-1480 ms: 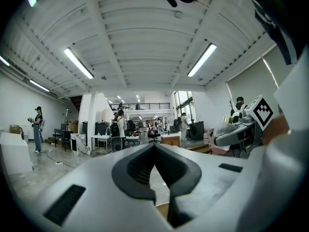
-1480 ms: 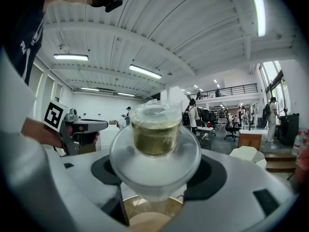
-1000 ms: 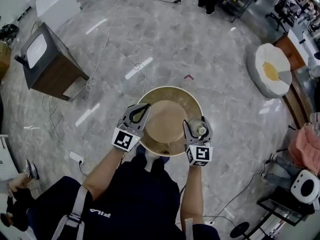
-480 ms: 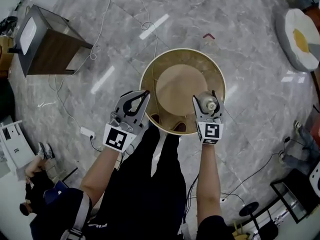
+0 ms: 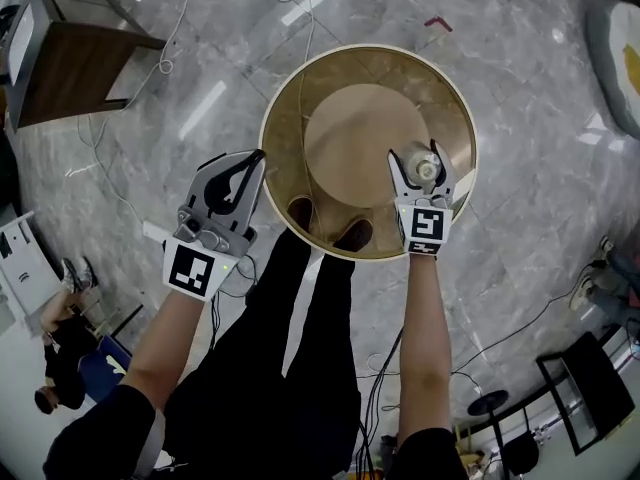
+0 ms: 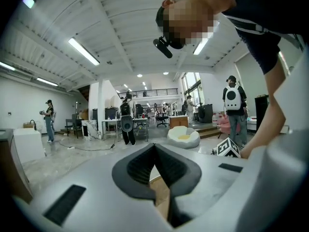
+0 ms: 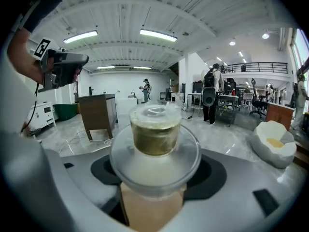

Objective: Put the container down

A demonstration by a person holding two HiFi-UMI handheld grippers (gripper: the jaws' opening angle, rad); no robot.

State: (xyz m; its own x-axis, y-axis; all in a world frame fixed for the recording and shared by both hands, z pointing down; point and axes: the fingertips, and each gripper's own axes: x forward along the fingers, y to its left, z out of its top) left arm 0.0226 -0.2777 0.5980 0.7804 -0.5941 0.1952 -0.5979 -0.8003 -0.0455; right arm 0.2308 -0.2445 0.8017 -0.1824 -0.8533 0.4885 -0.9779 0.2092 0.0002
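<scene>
Your right gripper [image 5: 421, 168] has its jaws clamped on a clear plastic container [image 7: 155, 129], one jaw on each side. A wide round flange of the container sits level with the jaw tips. A narrower clear cylinder with yellow-brown contents stands above the flange. The container is upright, and the head view shows its top as a small circle between the jaws.

Below those jaws is a round table [image 5: 283, 88]. The container is over the table's right part, where the plain wooden centre meets the gold-tinted outer ring. Whether the container touches the tabletop cannot be told from any view.

Your left gripper [image 5: 258, 155] has its jaws closed tip to tip, with nothing between them. In the left gripper view, only a sliver of tan surface shows in the gap behind the meeting tips. The tips lie just beside the table's left rim, and contact with the rim cannot be confirmed. The table's centre lies between the two pairs of jaws.

Two dark shoes [image 5: 353, 234] show at the near edge of the table, between and behind the two grippers. A dark wooden cabinet [image 5: 70, 58] stands on the grey marble floor [image 5: 540, 198], well beyond and to the left of the left jaws. Loose cables [image 5: 176, 30] run past the cabinet
</scene>
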